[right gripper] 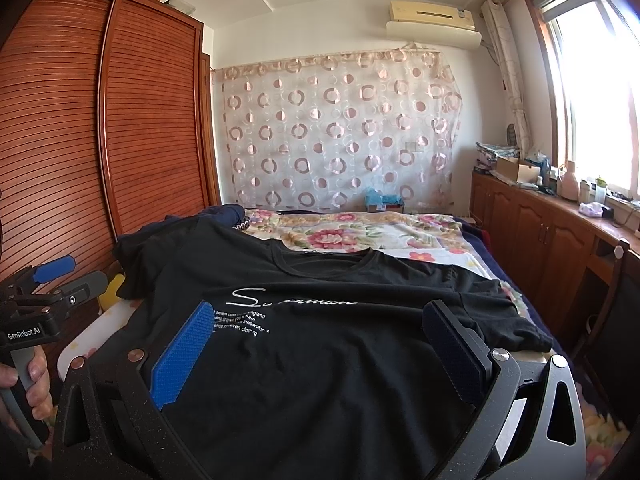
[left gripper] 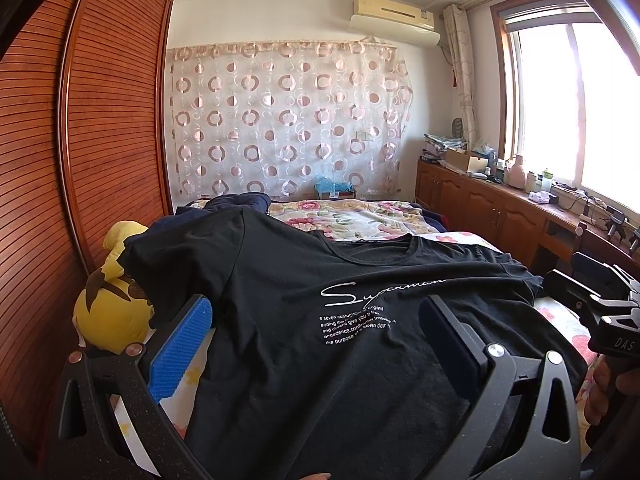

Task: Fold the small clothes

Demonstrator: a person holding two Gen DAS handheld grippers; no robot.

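Left wrist view
Left claw (left gripper: 316, 328): spread wide, nothing held; it hangs over the lower part of the T-shirt, one blue pad (left gripper: 182, 346) past the shirt's left edge and the other finger over the cloth.
T-shirt (left gripper: 280, 280): black, lying front up on the bed, neck hole toward the far wall, white script and small lines of print across the chest.
Bed (left gripper: 380, 216): a flowered cover shows beyond the T-shirt's neck.
Plush toy (left gripper: 108, 320): yellow, just left of the T-shirt, partly under its left sleeve.
Right claw (left gripper: 576, 292): seen from the side at the T-shirt's right edge; how far it is spread cannot be told here.
Wardrobe (left gripper: 100, 120): slatted brown doors, left of the T-shirt.

Right wrist view
Right claw (right gripper: 318, 328): spread wide, empty, low over the T-shirt (right gripper: 320, 380); the blue pad (right gripper: 188, 352) sits above the printed lines and the other finger near the shirt's right sleeve.
Left claw (right gripper: 70, 272): off the T-shirt's left side, gripped by a hand (right gripper: 32, 380); its opening cannot be judged in this view.
Window (right gripper: 592, 100): bright, right of the T-shirt, above a long desk (right gripper: 560, 208) crowded with bottles and boxes.
Curtain (right gripper: 340, 128): pale with round rings, on the wall beyond the T-shirt.
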